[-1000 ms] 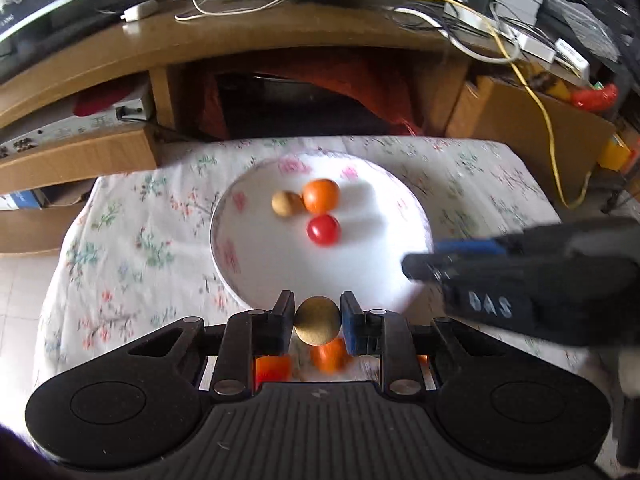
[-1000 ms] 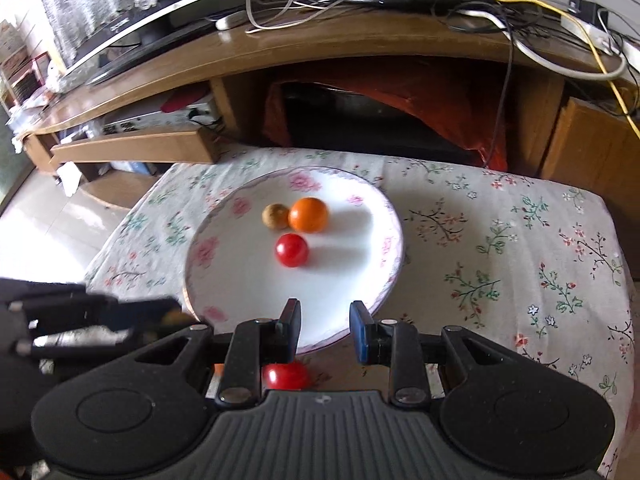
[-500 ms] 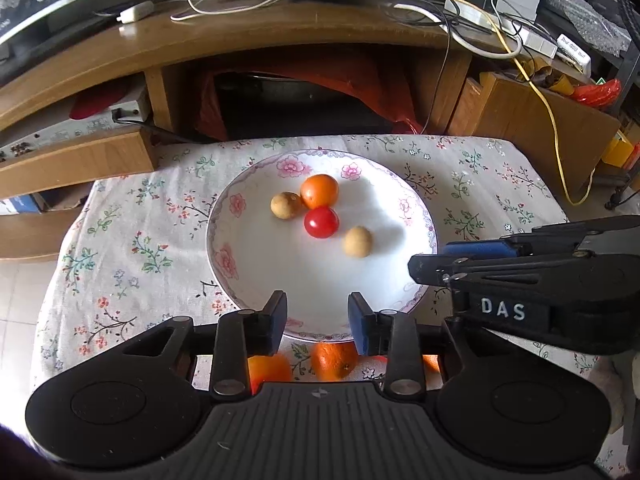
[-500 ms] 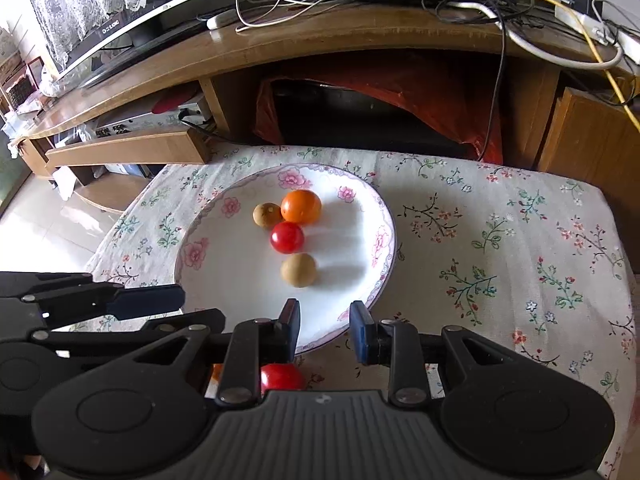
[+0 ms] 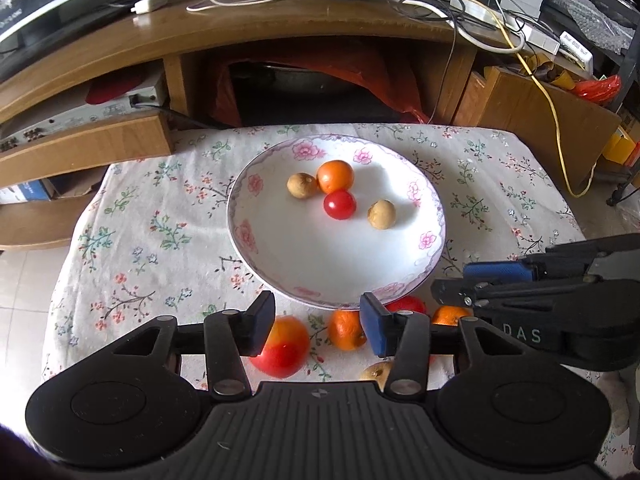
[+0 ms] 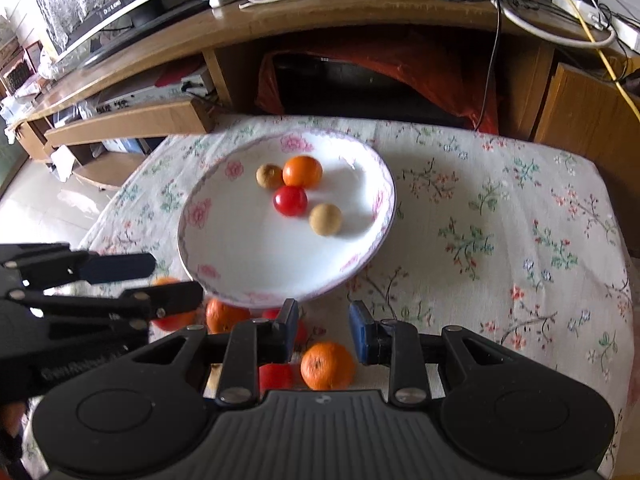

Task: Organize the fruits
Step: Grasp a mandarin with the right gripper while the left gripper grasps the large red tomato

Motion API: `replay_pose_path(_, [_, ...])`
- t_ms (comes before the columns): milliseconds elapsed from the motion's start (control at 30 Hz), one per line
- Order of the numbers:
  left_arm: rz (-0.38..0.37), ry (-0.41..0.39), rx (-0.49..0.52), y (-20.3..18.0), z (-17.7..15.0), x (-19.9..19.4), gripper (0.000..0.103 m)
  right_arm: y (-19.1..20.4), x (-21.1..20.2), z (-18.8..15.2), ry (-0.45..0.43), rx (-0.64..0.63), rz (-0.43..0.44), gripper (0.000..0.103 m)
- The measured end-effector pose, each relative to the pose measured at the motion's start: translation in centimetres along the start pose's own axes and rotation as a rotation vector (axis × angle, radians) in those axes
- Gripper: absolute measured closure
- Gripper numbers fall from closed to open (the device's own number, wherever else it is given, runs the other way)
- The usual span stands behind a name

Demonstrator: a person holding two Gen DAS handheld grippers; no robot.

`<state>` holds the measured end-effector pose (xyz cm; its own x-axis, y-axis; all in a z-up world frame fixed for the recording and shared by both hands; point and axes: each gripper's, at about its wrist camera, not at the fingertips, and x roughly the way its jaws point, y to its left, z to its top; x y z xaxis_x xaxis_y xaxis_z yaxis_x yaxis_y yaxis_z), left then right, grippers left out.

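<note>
The left gripper (image 5: 316, 322) is matte black plastic: a ribbed central housing flanked by two rounded lobes, each with a shallow circular recess. Two black linkage arms run forward, pinned with silver screws (image 5: 226, 387), and end in fingers (image 5: 374, 330) faced with blue pads. The right gripper (image 6: 323, 326) has the same build (ribbed housing, round lobes, silver pivots, blue-faced fingers (image 6: 362, 338)). Seen from the side in the left wrist view, its black body carries pale lettering reading "DAS" (image 5: 522, 335).
</note>
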<state>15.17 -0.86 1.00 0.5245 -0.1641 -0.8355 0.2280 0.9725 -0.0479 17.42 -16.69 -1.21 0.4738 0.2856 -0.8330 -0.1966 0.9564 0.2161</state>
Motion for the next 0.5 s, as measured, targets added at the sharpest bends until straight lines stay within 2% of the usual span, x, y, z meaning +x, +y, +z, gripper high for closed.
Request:
replay_pose_path(167, [0.008,0.022,-0.014,0.7,-0.1,0.4,0.043,-0.3,0.4,-0.4,0.024,0.01,-0.004,0.082])
replay_pose_path(300, [0.022,0.046,-0.022,1.1,-0.4,0.9,0.039,-0.2,0.6,-0.4,0.04,0.008,0.001,0.076])
replay_pose_path(500, [0.025,0.06,-0.021,1.3,-0.6,1.3,0.038,-0.3,1.1,-0.6,0.061,0.002,0.01,0.074])
